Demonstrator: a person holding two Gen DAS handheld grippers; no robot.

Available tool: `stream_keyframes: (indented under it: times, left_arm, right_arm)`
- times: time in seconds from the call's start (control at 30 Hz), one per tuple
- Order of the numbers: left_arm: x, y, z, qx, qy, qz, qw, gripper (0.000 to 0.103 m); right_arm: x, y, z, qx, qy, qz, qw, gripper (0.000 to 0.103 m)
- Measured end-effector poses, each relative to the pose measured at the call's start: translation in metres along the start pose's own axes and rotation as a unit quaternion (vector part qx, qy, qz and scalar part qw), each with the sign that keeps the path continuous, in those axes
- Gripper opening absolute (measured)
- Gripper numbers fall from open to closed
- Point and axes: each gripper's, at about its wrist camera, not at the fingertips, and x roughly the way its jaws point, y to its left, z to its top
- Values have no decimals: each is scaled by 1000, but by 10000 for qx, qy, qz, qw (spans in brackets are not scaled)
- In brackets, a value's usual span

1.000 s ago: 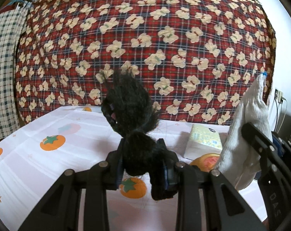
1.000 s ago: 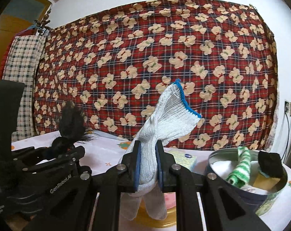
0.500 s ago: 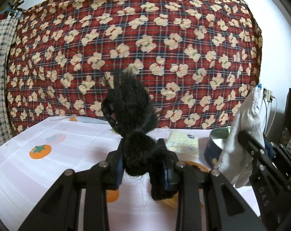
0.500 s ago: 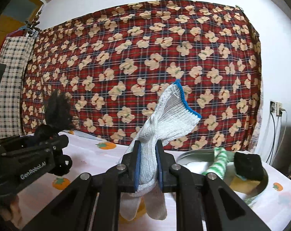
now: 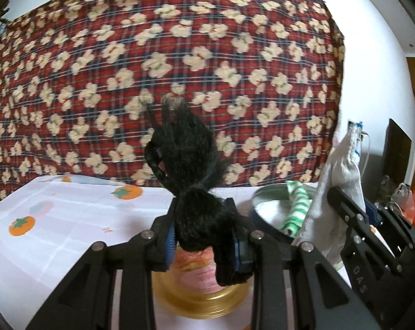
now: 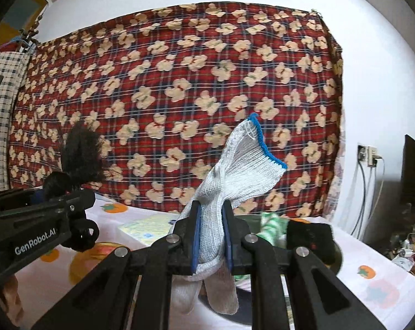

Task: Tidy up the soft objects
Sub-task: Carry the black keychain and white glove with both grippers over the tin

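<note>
Two grippers held level: left gripper [image 5: 204, 236] clamps a black hairpiece [image 5: 188, 162], right gripper [image 6: 211, 236] a white glove [image 6: 235, 170].

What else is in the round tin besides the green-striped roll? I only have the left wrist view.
Observer: A black soft item lies just right of the green-striped roll in the tin.
Operator: How is the right gripper holding the glove?
Observer: The right gripper is shut on the middle of the white glove. The blue-edged cuff stands up and the finger end hangs below the jaws.
Operator: Anything on the table I'm missing?
Observer: A yellow-patterned packet lies flat beyond the gold lid.
</note>
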Motion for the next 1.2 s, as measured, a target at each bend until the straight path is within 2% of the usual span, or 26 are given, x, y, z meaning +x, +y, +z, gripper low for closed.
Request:
stream_keyframes:
  times: [0.67, 0.87, 1.2]
  left_arm:
    - [37, -84, 14, 168, 50, -810, 9966, 29]
    - [52, -103, 19, 182, 92, -962, 9952, 29]
    - [82, -134, 20, 153, 277, -1121, 9932, 29]
  right_arm:
    - [17, -87, 0, -99, -35, -987, 9951, 16]
    - [29, -108, 1, -198, 21, -1301, 9913, 16]
    - [54, -128, -2, -351, 205, -1541, 9872, 16]
